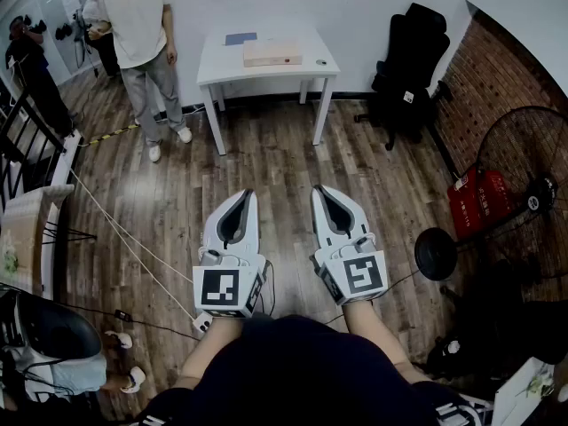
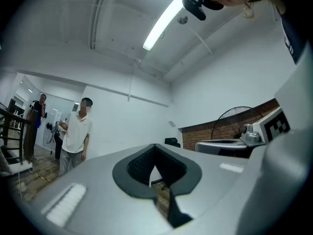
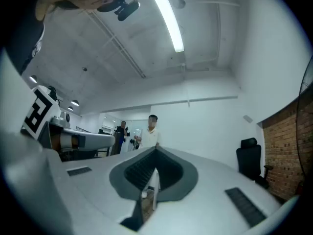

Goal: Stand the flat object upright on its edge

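Observation:
A flat tan box lies on the white table at the far side of the room, with a thin blue-grey sheet behind it. My left gripper and right gripper hover side by side over the wooden floor, well short of the table. Both point toward it with jaws shut and nothing between them. In the left gripper view the closed left gripper aims slightly upward at the room. The right gripper view shows the right gripper closed and empty too. The table is hidden in both gripper views.
A person in a white shirt stands left of the table. A black office chair sits right of it, against a brick wall. A large fan, red canisters and a black round base stand at right. Cables cross the floor at left.

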`<state>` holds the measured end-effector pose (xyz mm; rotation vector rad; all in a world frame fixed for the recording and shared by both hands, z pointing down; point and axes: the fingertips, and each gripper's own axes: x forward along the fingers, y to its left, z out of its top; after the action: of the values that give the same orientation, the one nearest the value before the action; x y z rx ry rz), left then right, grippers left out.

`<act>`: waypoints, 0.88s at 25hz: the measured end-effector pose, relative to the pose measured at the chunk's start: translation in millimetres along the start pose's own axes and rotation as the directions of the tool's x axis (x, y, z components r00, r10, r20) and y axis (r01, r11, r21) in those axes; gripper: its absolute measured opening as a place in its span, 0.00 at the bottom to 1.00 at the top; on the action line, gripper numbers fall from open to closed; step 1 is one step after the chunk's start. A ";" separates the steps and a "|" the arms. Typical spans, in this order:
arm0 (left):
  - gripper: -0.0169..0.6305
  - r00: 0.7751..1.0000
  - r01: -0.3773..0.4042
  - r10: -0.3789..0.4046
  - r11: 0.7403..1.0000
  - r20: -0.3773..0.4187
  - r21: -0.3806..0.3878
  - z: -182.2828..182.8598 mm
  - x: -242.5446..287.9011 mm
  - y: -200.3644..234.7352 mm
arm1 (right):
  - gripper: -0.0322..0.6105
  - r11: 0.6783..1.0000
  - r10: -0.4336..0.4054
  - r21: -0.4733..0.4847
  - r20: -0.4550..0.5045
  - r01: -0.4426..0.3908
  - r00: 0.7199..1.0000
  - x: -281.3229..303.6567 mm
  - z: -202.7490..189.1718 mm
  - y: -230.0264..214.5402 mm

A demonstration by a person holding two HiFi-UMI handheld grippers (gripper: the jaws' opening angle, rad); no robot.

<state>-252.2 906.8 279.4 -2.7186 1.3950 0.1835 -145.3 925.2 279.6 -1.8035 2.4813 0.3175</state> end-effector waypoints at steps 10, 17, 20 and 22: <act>0.04 0.999 0.029 -0.029 1.000 -0.014 0.011 -10.0 37.0 -16.7 | 0.07 1.000 -0.006 -0.010 -0.001 0.006 1.000 10.3 -9.8 -34.3; 0.07 0.999 0.042 -0.042 0.999 -0.010 -0.012 -26.9 81.1 6.9 | 0.07 1.000 0.018 -0.005 -0.017 -0.019 1.000 52.7 -31.7 -55.3; 0.15 0.999 0.044 -0.044 0.999 -0.008 -0.024 -41.1 113.1 26.8 | 0.18 1.000 0.014 -0.006 -0.024 -0.014 1.000 84.0 -49.5 -72.3; 0.20 0.999 0.045 -0.045 0.998 -0.014 -0.037 -48.8 137.5 42.3 | 0.20 1.000 0.015 -0.004 -0.034 -0.015 0.999 109.4 -59.6 -83.5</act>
<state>-203.7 765.5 307.3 -2.7833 1.3457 0.1887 -96.3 786.5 308.5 -1.8081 2.5195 0.2953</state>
